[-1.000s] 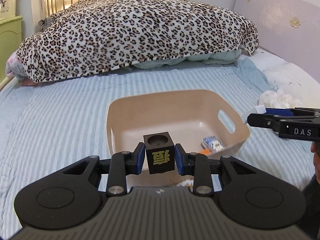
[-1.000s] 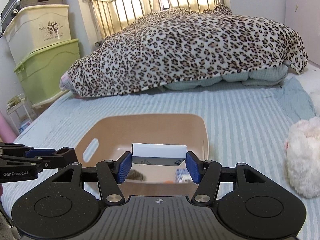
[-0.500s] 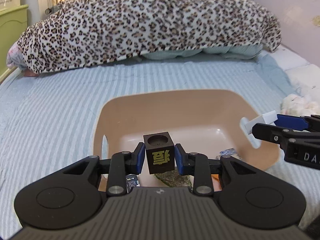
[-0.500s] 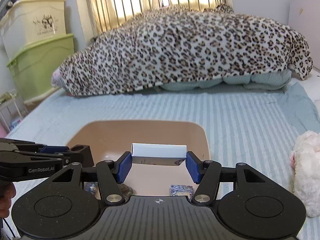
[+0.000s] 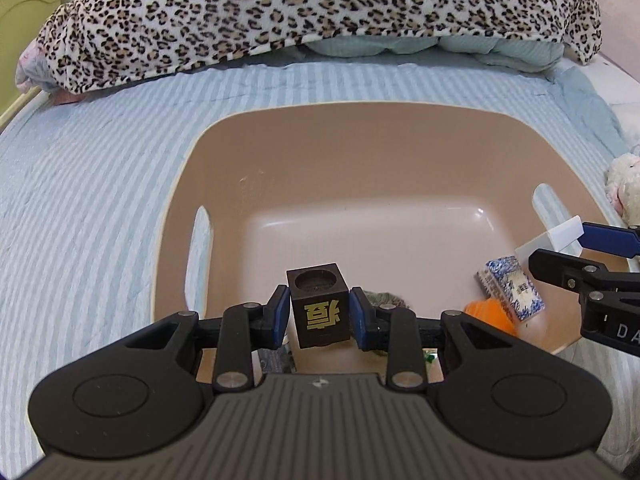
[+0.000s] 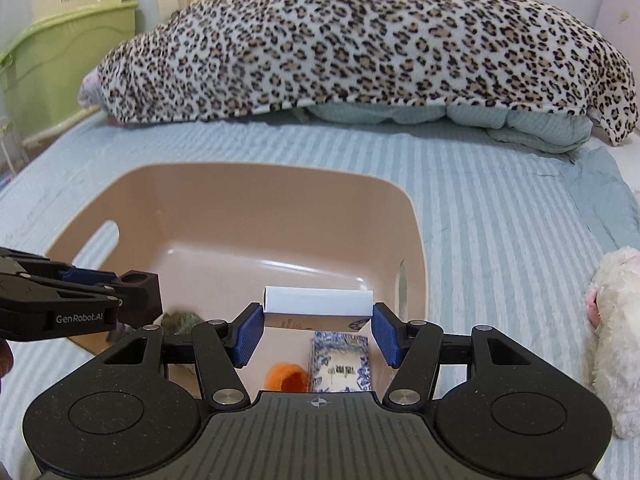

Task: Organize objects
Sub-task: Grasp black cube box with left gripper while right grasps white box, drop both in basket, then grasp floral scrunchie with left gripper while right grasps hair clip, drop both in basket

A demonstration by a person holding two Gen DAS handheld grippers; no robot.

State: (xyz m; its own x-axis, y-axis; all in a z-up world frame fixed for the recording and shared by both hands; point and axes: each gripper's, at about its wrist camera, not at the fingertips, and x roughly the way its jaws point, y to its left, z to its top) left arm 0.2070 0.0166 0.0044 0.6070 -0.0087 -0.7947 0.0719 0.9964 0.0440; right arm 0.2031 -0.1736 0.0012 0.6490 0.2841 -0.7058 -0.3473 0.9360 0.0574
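A beige plastic bin (image 5: 280, 152) (image 6: 224, 188) sits on the striped bed. My left gripper (image 5: 319, 314) is shut on a dark brown cube (image 5: 319, 308) with a gold character, held over the bin's near left part; the cube also shows in the right wrist view (image 6: 140, 296). My right gripper (image 6: 318, 326) is shut on a white box (image 6: 316, 306), held over the bin's near right part; its end shows in the left wrist view (image 5: 556, 236). Inside the bin lie a blue-patterned packet (image 6: 340, 366) (image 5: 510, 288), an orange piece (image 6: 288, 376) (image 5: 490, 314) and a grey-green lump (image 6: 180, 320).
A leopard-print blanket (image 5: 320, 4) is heaped across the far side of the bed. A white plush toy (image 6: 612, 340) lies right of the bin. Green and cream storage boxes (image 6: 60, 52) stand at the far left beyond the bed.
Both grippers have moved forward and down over the bin, each still holding its object. The bin's contents have come into fuller view.
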